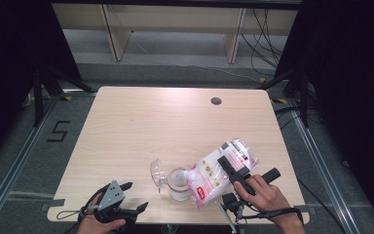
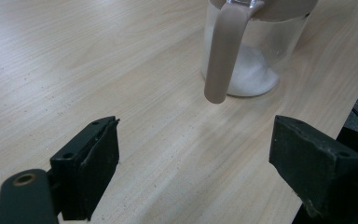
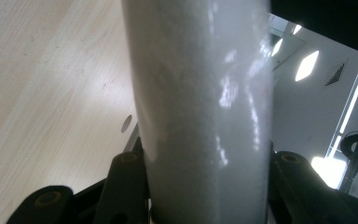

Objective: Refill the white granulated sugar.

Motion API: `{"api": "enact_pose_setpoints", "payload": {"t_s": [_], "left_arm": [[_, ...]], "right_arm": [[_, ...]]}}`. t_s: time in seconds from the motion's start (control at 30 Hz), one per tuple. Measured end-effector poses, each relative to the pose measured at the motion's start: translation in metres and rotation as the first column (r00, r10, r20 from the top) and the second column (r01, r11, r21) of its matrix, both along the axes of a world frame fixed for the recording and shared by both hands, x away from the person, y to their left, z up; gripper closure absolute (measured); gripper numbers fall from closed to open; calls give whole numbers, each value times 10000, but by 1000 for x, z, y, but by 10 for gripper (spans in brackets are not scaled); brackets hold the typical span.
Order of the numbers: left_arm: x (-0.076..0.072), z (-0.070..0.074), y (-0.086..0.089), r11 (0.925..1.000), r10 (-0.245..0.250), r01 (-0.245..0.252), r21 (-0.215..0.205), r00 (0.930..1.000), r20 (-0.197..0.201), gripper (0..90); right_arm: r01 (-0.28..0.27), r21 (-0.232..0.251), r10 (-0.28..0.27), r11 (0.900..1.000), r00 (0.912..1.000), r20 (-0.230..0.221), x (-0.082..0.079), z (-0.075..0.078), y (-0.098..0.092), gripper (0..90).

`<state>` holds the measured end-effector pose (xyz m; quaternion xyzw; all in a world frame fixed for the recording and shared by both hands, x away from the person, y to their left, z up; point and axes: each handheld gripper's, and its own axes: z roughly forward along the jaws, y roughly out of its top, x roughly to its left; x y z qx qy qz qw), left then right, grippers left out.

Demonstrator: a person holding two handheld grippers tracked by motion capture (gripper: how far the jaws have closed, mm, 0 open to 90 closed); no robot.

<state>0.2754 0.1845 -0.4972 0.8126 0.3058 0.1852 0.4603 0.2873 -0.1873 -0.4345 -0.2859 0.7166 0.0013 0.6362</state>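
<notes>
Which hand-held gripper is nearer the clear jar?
Right. The right hand-held gripper grips the white-filled bag, tipped against the clear jar; the left hand-held gripper rests open, apart at the table's near edge.

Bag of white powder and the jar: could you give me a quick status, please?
Right gripper shut on bag, tipped over jar. Left gripper open, idle near table edge. Some powder in jar. Nothing in the way.

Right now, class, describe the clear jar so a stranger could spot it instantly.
Start at the pale wooden table and go to its near edge. There stands a clear round jar with white powder at its bottom, its hinged clear lid flipped open. Beside it, the right gripper tilts a white printed plastic bag over it.
</notes>
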Motion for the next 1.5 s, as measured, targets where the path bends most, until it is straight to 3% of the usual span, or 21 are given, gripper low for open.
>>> {"api": "enact_pose_setpoints", "payload": {"t_s": [0.07,0.27,0.47,0.73,0.8,1.03,1.13,1.5], "left_arm": [[0,0,0,10000,2,-2,0,10000,-1,155],[0,0,0,10000,-4,4,4,10000,-1,156],[0,0,0,10000,-10,10,19,10000,12,156],[0,0,0,10000,17,-17,-21,10000,-11,155],[0,0,0,10000,15,-15,-8,10000,-16,155],[0,0,0,10000,22,-22,-33,10000,-21,155],[0,0,0,10000,33,-33,-43,10000,-22,155],[0,0,0,10000,37,-37,-47,10000,-26,155]], "right_arm": [[-98,-218,100,9997,9999,81,1,2,0,631],[6,-62,-6,10000,10000,26,0,0,0,635],[-174,-296,180,9994,9996,204,0,2,0,638],[-130,-303,133,9995,9999,92,0,2,0,642],[-38,-98,39,9999,10000,24,-1,0,0,643],[-66,-146,66,9999,10000,21,-1,0,0,646],[-169,-379,173,9991,9998,99,0,2,1,646],[-221,-351,227,9991,9996,159,0,2,0,652]]}}
